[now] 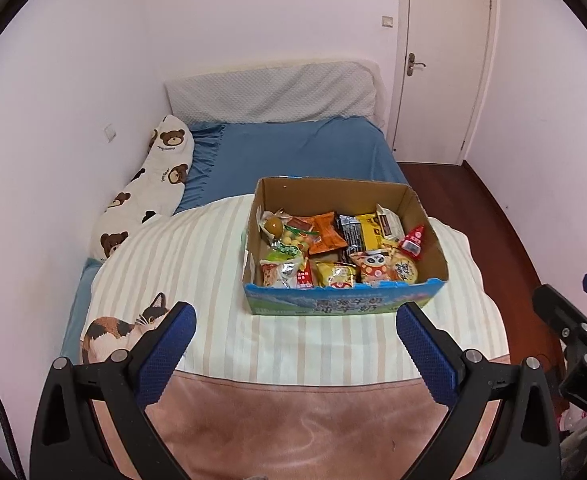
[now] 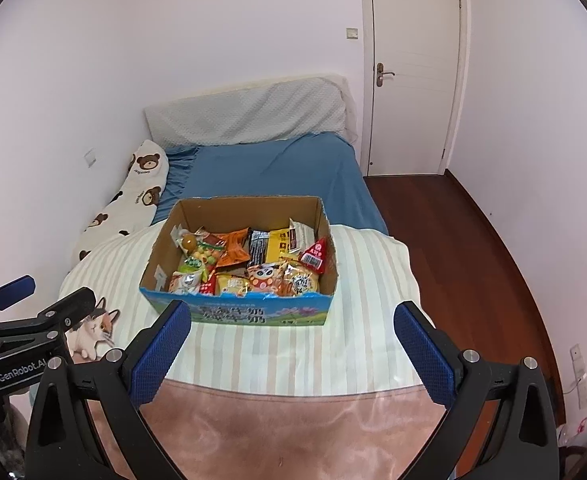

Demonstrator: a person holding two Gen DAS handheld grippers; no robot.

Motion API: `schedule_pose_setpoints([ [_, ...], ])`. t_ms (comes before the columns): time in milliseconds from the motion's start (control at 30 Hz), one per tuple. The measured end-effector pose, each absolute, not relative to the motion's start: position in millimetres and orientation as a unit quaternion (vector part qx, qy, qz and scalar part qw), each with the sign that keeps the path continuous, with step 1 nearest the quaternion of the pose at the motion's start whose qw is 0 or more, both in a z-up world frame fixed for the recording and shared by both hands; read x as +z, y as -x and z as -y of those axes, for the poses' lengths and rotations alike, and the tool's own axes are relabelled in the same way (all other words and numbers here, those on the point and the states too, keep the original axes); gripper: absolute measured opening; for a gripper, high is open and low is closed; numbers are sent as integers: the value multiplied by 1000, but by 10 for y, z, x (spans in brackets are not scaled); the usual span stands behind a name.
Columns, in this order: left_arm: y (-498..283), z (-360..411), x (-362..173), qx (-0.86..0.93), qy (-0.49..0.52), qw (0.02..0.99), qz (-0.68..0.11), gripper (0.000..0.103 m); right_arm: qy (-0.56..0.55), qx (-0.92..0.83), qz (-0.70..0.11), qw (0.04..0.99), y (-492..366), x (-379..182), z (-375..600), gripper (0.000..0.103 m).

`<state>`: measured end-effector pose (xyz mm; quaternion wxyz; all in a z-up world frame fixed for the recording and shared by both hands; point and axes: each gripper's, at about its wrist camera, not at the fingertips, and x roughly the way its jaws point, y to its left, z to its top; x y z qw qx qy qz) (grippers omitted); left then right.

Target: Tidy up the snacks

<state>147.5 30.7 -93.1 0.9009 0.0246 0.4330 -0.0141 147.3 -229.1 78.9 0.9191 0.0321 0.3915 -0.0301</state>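
Observation:
An open cardboard box (image 1: 429,292) (image 2: 161,298) with a blue printed front stands on the striped duvet, filled with several snack packets: an orange packet (image 1: 325,234) (image 2: 233,250), a red triangular packet (image 1: 413,240) (image 2: 315,256), a panda-print packet (image 1: 373,266) (image 2: 263,276). My left gripper (image 1: 295,320) hovers open in front of the box, nothing between its blue pads. My right gripper (image 2: 291,320) is open too, empty, just before the box's front wall. In the left wrist view the right gripper's body (image 1: 573,320) shows at the right edge; the left gripper's body (image 2: 25,324) shows at the left of the right wrist view.
The striped duvet (image 1: 197,264) (image 2: 365,304) with a cat print covers the near half of a bed with a blue sheet (image 1: 293,148) (image 2: 277,168). A bear-print pillow (image 1: 153,184) lies along the left wall. Dark wood floor (image 2: 473,248) and a shut door (image 2: 413,72) are at right.

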Motion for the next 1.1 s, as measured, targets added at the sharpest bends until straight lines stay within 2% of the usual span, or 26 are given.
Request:
schedule_pose_setpoints([
  [433,-1659,-230,-1025,-10,-32,897,-441,103,-40,-40,-404,913,-1835,622,2376,103],
  [1100,-1702,-213,-1032,-10,-28,897,-440,103,-39,-40,-404,913,-1840,624,2381,103],
])
